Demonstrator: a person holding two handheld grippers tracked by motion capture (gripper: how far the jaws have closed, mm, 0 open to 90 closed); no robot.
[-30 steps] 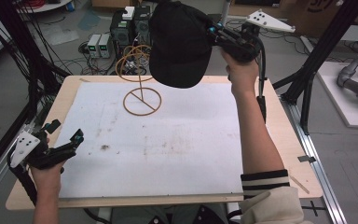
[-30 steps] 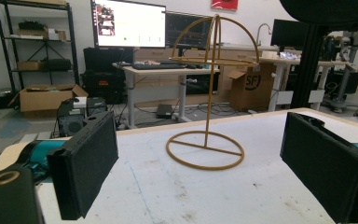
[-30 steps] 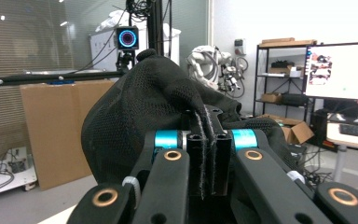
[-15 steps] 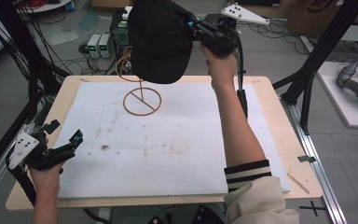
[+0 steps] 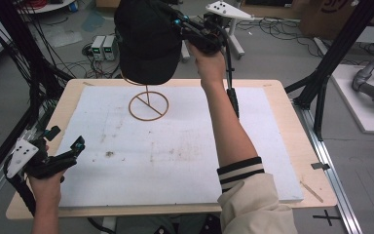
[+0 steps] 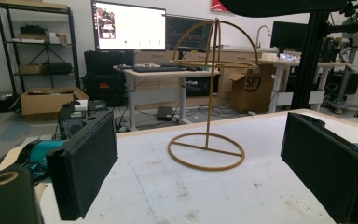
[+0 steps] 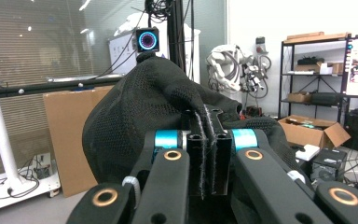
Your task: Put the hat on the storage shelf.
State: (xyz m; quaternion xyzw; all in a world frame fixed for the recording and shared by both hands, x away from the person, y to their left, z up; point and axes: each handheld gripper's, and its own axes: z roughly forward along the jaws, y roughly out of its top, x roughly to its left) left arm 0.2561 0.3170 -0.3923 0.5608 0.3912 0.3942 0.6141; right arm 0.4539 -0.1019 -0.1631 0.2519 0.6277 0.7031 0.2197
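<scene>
Cap [image 5: 148, 41] task, near to far: left claw [image 5: 65, 151] apart, idle low at counter [image 5: 185, 146] edge to keep clear; right claw [image 5: 180, 24] clamped on fabric, holding cap above wire stand [image 5: 148, 105] for hanging.

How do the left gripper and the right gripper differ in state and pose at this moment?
The left gripper is open and holds nothing; the right gripper is shut on the black cap. The left sits low at the table's edge; the right is raised above the hat stand.
</scene>
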